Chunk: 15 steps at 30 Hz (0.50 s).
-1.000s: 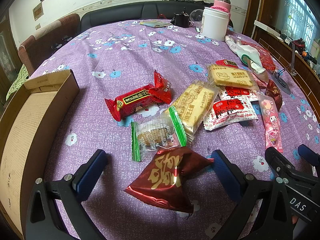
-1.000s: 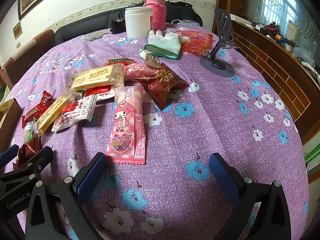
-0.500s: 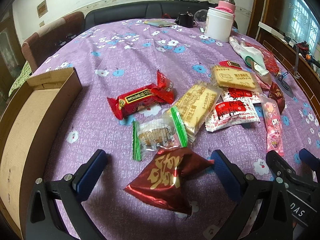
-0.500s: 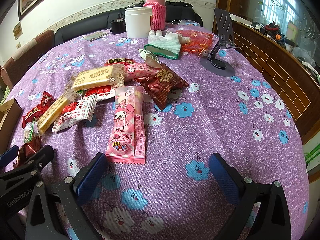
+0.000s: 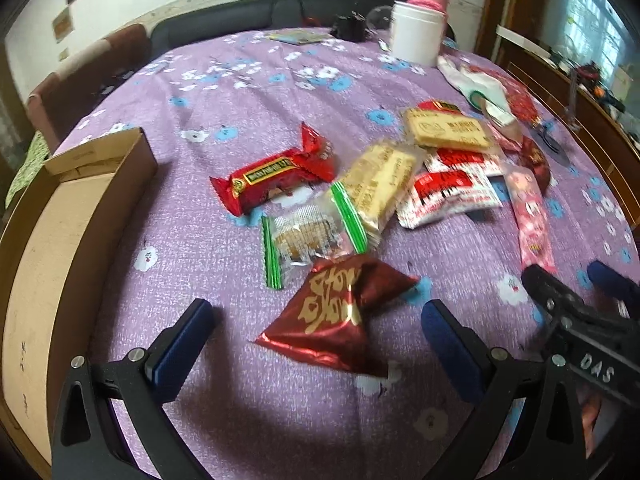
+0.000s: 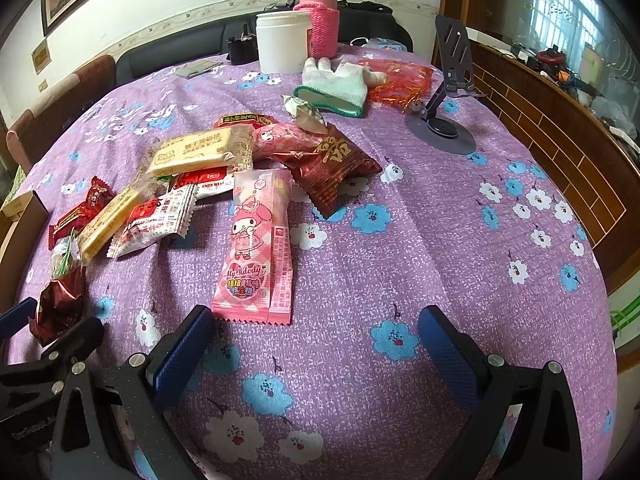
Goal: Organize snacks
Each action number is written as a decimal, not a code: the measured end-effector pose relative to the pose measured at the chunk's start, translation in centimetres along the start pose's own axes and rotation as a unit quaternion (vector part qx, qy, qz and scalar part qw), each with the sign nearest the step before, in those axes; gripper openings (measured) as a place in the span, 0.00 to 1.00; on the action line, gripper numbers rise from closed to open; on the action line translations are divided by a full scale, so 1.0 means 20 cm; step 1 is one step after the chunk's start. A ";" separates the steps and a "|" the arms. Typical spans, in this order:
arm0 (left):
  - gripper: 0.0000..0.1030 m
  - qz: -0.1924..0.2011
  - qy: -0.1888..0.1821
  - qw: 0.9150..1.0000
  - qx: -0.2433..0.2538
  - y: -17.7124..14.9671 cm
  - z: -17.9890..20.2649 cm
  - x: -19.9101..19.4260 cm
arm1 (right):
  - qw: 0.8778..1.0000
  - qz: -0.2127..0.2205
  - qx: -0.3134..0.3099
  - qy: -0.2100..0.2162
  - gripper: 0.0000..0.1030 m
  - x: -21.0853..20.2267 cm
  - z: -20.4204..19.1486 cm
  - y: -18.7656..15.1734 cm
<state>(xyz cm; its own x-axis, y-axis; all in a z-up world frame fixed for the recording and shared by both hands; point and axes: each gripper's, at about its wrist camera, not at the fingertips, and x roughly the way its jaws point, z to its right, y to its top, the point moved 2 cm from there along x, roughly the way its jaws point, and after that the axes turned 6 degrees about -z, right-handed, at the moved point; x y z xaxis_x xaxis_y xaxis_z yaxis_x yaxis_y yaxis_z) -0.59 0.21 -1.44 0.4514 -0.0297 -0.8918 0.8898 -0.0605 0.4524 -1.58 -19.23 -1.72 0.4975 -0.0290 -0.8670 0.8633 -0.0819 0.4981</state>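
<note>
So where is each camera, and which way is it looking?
Left wrist: sits on the left gripper, looks forward over a dark red packet, cardboard box to its left.
Right wrist: sits on the right gripper, looks forward at a pink packet.
Both show the white jar and the other gripper.

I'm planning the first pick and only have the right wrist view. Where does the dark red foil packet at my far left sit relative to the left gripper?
Observer: The dark red foil packet lies on the cloth between the left gripper's open fingers, not gripped.
Operator: Anything in the box already?
Observer: The part of the cardboard box floor that the left wrist view shows is bare; its near end is cut off.
Operator: What's the green thing behind the foil packet?
Observer: A clear packet with green edge strips, a biscuit inside, its near edge meeting the foil packet.
</note>
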 end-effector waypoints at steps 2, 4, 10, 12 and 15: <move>1.00 -0.009 -0.012 1.000 0.006 -0.03 -0.01 -0.02 | 1.000 0.000 -0.001 0.001 0.99 0.00 0.00 0.00; 1.00 -0.002 -0.058 0.998 -0.003 -0.08 -0.03 -0.10 | 1.000 0.001 -0.003 0.003 0.99 0.00 0.00 -0.01; 1.00 0.150 -0.091 0.983 -0.055 -0.18 -0.27 -0.53 | 1.000 0.002 -0.003 0.003 0.99 0.00 0.00 -0.01; 1.00 0.184 -0.091 0.976 -0.068 -0.22 -0.38 -0.68 | 1.000 0.002 -0.004 0.002 0.99 -0.01 0.00 -0.01; 1.00 0.200 -0.069 0.976 -0.058 -0.26 -0.48 -0.84 | 1.000 -0.010 -0.012 0.007 0.99 0.00 0.00 -0.01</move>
<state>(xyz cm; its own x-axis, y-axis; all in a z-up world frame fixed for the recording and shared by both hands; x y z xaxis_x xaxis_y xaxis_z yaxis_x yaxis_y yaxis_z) -12.14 10.54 11.12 0.7573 -0.1627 -0.6325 0.6501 0.0957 0.7538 -1.72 -19.18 -1.71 0.4812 -0.0145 -0.8765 0.8747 -0.0590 0.4811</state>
